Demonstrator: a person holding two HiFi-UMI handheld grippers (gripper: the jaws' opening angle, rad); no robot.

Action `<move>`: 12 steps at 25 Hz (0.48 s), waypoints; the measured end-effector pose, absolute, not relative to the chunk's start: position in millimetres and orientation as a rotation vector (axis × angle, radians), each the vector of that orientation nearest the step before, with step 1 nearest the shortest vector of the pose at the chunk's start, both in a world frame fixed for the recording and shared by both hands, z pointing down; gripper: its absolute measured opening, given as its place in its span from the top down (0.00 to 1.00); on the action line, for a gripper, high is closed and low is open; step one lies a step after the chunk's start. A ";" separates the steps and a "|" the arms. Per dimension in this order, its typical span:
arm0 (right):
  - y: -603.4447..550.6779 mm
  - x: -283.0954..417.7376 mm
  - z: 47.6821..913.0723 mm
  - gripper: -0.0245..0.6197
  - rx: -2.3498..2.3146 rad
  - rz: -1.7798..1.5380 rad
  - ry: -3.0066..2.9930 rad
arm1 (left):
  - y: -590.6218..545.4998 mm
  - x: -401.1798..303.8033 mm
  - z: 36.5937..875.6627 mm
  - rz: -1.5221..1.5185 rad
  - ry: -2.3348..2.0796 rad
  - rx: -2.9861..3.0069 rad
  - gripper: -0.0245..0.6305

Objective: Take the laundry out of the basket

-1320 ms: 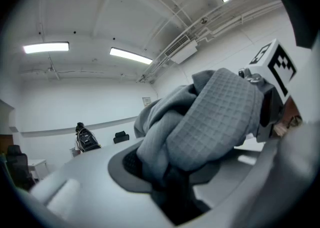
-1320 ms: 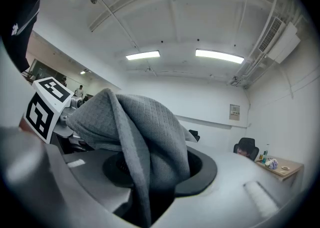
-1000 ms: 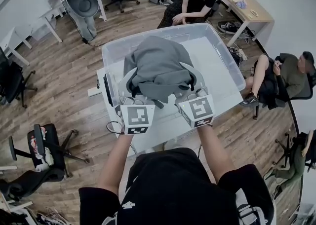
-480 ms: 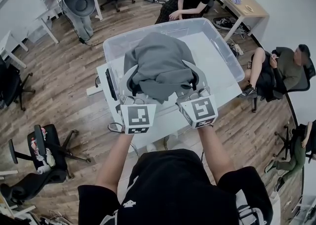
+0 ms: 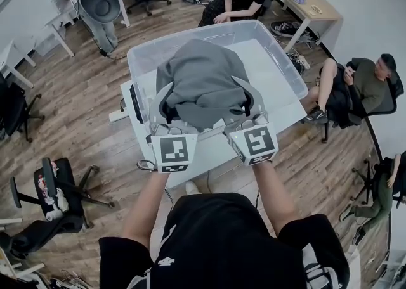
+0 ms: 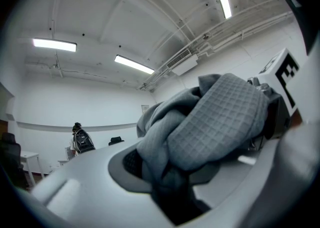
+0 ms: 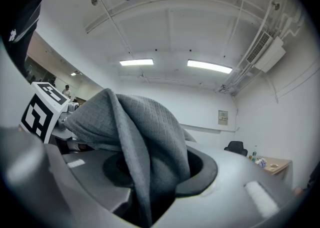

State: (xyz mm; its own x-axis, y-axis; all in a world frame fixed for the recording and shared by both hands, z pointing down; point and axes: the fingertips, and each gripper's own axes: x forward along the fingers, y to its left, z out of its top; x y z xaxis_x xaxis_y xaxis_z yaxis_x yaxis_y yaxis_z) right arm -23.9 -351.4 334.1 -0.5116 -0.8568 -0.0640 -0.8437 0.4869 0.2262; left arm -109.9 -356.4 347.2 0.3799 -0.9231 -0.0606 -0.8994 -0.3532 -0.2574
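Right now both pairs of fingers are pinched on cloth: your left gripper [image 5: 162,111] and right gripper [image 5: 252,109] each clamp a fold of the grey garment [image 5: 202,82], which is bunched between them above the near end of the basket [image 5: 287,66]. By my reading it's raised but not yet clear of the rim. The bare basket floor beside it shows nothing else, though whatever lies under the garment is hidden. You've open table [image 5: 212,158] on your side of the near wall, while seated people [image 5: 355,88] on the right and past the far end leave less room there.

The garment [image 5: 203,85] is over the bin [image 5: 271,69] on the table [image 5: 285,116].
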 end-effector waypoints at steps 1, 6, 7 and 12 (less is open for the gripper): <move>-349.0 -21.0 333.6 0.71 1.520 -0.357 -2.663 | -354.0 -106.9 346.8 -0.138 1.621 -2.388 0.74; -335.8 -6.1 330.5 0.71 1.508 -0.371 -2.678 | -340.6 -91.9 343.5 -0.132 1.640 -2.371 0.74; -332.8 -2.9 329.2 0.71 1.502 -0.374 -2.683 | -337.4 -88.7 342.2 -0.130 1.645 -2.366 0.74; -317.5 12.6 326.9 0.71 1.478 -0.380 -2.709 | -320.4 -73.2 339.4 -0.131 1.675 -2.337 0.74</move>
